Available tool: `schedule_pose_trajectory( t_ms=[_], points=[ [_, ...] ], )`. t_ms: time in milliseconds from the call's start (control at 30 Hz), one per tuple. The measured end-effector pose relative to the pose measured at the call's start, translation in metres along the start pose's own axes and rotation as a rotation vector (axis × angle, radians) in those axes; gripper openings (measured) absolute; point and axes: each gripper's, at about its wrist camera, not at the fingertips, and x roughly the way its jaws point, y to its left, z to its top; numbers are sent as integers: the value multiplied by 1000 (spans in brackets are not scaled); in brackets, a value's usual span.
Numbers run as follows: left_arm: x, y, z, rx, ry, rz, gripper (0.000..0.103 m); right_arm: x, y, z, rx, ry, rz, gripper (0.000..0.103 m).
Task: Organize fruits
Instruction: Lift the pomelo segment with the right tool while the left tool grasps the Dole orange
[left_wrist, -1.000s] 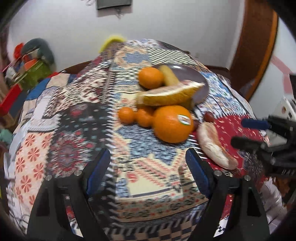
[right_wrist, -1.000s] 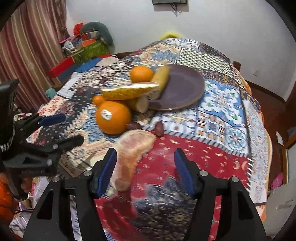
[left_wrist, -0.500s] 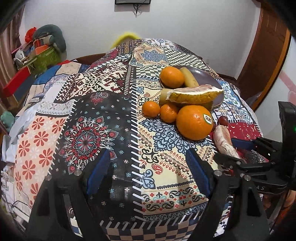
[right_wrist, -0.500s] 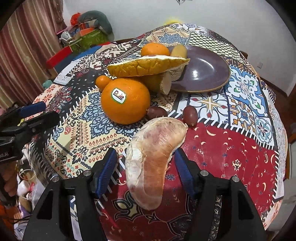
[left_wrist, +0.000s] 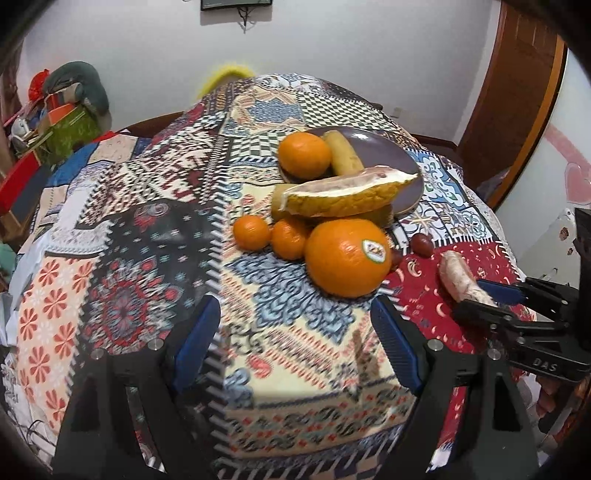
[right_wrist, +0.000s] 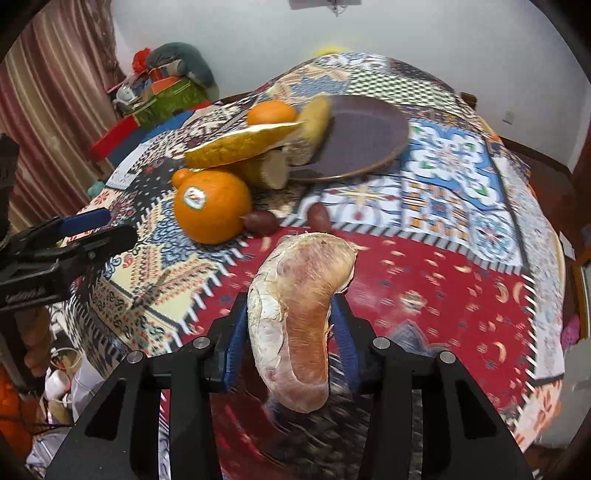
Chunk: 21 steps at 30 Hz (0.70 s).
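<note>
1. The right tongs are clenched on a peeled pomelo wedge, one blue pad on each side. The wedge sticks out past the tips over the red patch of the counter. I cannot tell whether it has cleared the cloth.
2. The left tongs are released and grasp nothing. They hover over the near edge of the counter, pointed at the big orange.
3. The plate sits at the far side, mostly bare. An orange and a yellowish fruit lie at its left rim. A rind-on pomelo slice rests across another piece, just left of the plate.
4. Two small oranges lie left of the big orange, and two dark red fruits lie between it and the wedge.
5. Step in hand, as I judge it: the wedge is gripped and ready to be carried.
6. The next move likely calls for a lift, then a carry over the dark fruits to the bare part of the plate, and a gentle release. The soft flesh could tear under a hard squeeze.
</note>
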Motion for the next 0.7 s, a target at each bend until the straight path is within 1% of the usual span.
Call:
schedule_pose_trajectory(
  t_ms=[167,333,533,700],
  points=[
    [18,-13,10,5,19,-19,84,-14,-18,2,29,-41,-33,40],
    [37,-20,19,-3,52,-34,84,-20,-30,11,42,-80,-49,40],
    [49,-28,28,0,55,-52,84,-16,-41,16,50,-84,-46,40],
    [57,-34,32,10,55,-42,83,-11,-48,16,72,-76,-33,40]
  ],
)
